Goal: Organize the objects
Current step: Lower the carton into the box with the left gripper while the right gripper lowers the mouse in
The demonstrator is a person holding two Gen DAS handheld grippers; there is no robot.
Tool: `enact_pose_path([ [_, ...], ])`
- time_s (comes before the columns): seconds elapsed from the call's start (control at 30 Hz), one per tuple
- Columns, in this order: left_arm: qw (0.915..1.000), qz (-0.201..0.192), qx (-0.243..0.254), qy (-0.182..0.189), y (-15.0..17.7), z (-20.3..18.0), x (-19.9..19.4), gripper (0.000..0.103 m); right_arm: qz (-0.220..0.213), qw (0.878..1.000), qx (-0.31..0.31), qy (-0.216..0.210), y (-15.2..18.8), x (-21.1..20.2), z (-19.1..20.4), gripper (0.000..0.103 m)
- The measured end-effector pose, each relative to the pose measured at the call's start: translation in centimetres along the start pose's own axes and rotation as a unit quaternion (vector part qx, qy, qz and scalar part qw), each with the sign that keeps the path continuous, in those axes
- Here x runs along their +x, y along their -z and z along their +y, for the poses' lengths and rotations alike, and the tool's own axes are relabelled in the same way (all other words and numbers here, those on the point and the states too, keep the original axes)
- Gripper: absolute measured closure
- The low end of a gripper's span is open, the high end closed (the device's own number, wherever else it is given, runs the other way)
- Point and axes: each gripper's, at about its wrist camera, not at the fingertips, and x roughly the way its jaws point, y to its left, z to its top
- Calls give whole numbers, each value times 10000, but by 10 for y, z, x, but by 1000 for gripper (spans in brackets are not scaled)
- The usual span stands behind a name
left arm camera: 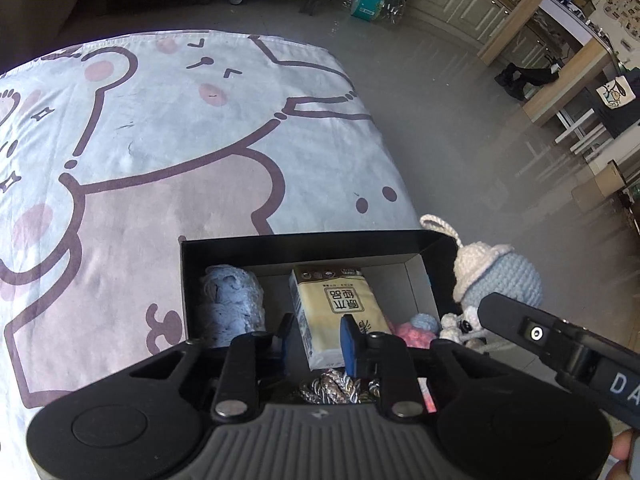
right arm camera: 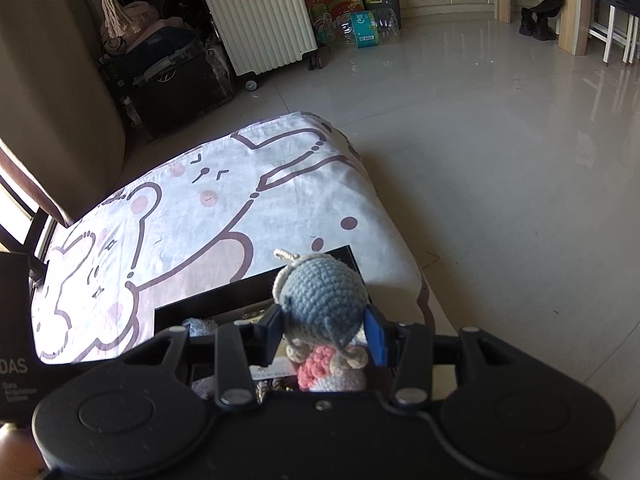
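A black box [left arm camera: 304, 240] stands at the near right corner of the cartoon-print sheet [left arm camera: 160, 140]. Inside lie a light blue knit piece [left arm camera: 232, 300], a yellow tissue pack [left arm camera: 336, 312], a pink crochet ball [left arm camera: 412, 334] and a braided cord [left arm camera: 336, 388]. My left gripper [left arm camera: 318, 340] hovers over the pack's near end, jaws narrow and clamping nothing. My right gripper [right arm camera: 324, 336] is shut on a crochet doll [right arm camera: 324, 300] with a grey-blue head, held over the box [right arm camera: 240, 292]. In the left wrist view the doll [left arm camera: 500, 280] hangs at the box's right wall.
The sheet's right edge [right arm camera: 392, 240] drops to a glossy tiled floor [right arm camera: 500, 160]. A white suitcase [right arm camera: 260, 16], dark bags [right arm camera: 168, 80] and cartons stand at the far wall. Wooden counters and stools [left arm camera: 560, 92] are far right.
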Motion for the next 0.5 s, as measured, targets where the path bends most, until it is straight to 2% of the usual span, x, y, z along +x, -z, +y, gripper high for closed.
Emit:
enact_pose_path([
  [0.23, 9977, 126, 392, 545, -1, -13, -7, 81, -31, 10000, 15, -15, -1, 1, 0, 59],
  [0.37, 9955, 365, 698, 523, 7, -25, 9, 81, -35, 10000, 59, 0, -1, 1, -1, 59],
  [0.5, 9958, 522, 563, 493, 9, -20, 24, 86, -17, 10000, 57, -7, 0, 1, -2, 59],
])
